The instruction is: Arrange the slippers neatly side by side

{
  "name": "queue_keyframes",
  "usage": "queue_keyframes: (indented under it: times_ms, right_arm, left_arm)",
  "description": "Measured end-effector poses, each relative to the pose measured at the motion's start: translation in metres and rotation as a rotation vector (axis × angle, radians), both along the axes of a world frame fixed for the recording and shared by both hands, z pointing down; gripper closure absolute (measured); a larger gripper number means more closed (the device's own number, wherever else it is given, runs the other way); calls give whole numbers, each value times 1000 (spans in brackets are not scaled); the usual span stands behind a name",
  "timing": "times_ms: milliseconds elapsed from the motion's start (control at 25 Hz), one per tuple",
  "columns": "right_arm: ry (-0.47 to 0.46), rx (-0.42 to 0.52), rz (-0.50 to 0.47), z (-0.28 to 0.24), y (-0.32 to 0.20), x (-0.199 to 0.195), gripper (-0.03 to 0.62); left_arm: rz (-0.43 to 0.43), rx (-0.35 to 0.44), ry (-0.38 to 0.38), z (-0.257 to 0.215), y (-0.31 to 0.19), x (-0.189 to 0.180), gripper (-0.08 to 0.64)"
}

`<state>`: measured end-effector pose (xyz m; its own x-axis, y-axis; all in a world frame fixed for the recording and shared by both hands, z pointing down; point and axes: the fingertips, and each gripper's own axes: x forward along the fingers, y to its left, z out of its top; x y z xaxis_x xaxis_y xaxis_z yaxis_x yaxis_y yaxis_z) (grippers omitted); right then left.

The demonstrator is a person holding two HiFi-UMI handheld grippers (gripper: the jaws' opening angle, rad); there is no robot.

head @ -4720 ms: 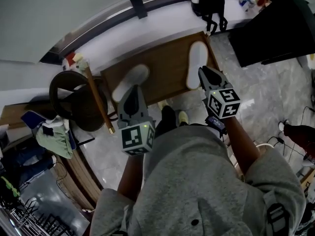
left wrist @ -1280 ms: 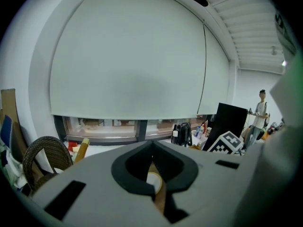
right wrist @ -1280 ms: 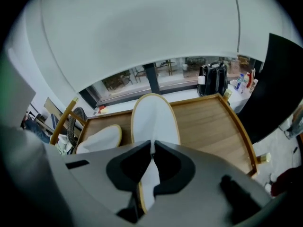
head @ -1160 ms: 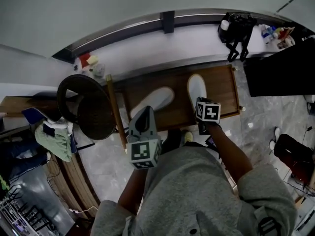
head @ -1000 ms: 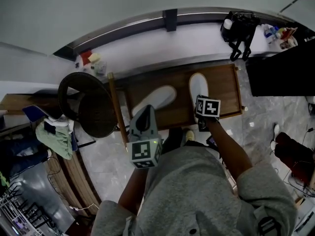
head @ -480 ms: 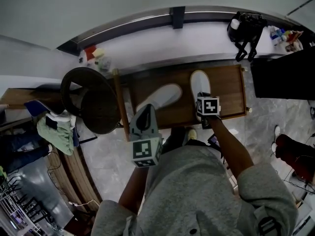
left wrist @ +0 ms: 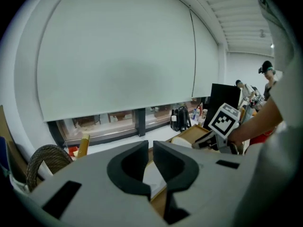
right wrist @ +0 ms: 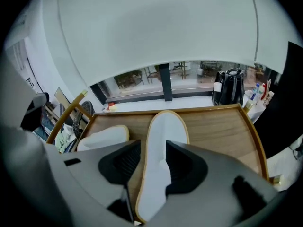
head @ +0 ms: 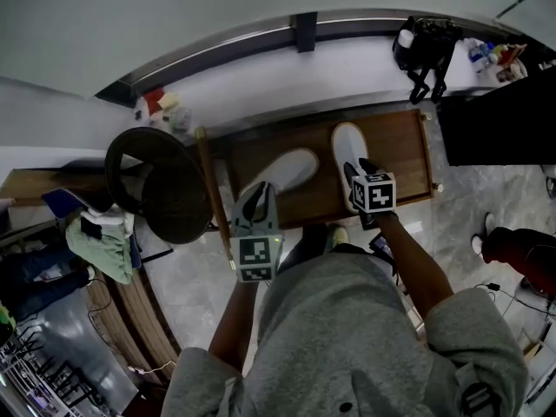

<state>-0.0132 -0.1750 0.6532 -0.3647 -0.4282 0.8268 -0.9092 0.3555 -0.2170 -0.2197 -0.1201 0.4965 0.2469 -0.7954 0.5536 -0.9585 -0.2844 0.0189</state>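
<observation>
Two white slippers lie on a low wooden table (head: 401, 159). The left slipper (head: 282, 170) lies slanted, toe to the far right. The right slipper (head: 347, 146) points straight away from me. My right gripper (head: 359, 168) is over the right slipper's heel. In the right gripper view its jaws are opening, astride that slipper (right wrist: 163, 131) without pressing on it. The right gripper (right wrist: 154, 149) holds nothing. My left gripper (head: 257, 195) hangs shut and empty near the left slipper's heel, with the left gripper (left wrist: 150, 145) and that slipper (left wrist: 154, 178) below it.
A dark round wicker seat (head: 156, 185) and a wooden pole (head: 211, 194) stand left of the table. A black bag (head: 421, 37) sits on the white sill behind. A black cabinet (head: 499, 115) is at the right. Clothes (head: 100, 241) lie on the floor at left.
The right gripper's jaws have come apart off the right slipper's heel, and it has drawn back a little toward me. The left gripper stays shut and has edged forward.
</observation>
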Motion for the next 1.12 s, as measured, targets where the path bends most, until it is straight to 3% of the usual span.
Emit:
queue_keyframes:
  times_ms: [200, 240, 320, 520, 600, 680, 1000, 1120]
  right_arm:
    - [-25, 61, 36, -30, -1, 12, 433]
    - [-29, 73, 40, -36, -1, 14, 433]
    - [-37, 99, 45, -48, -1, 16, 433]
    - [-51, 150, 55, -71, 3, 18, 437]
    - [-42, 170, 91, -77, 4, 23, 491]
    - [-31, 189, 123, -82, 2, 30, 545]
    - [12, 245, 145, -107, -1, 56, 554]
    - [23, 244, 161, -114, 6, 68, 554]
  left_arm:
    - [117, -20, -52, 32, -3, 12, 540]
    - [153, -33, -66, 41, -3, 15, 515]
    - [225, -69, -81, 58, -3, 21, 401]
    - [403, -142, -202, 103, 4, 26, 332]
    - [454, -166, -244, 122, 8, 26, 316]
    - [475, -186, -274, 140, 10, 23, 316]
    - [499, -219, -351, 182, 9, 11, 321]
    - [504, -217, -370, 185, 10, 11, 384]
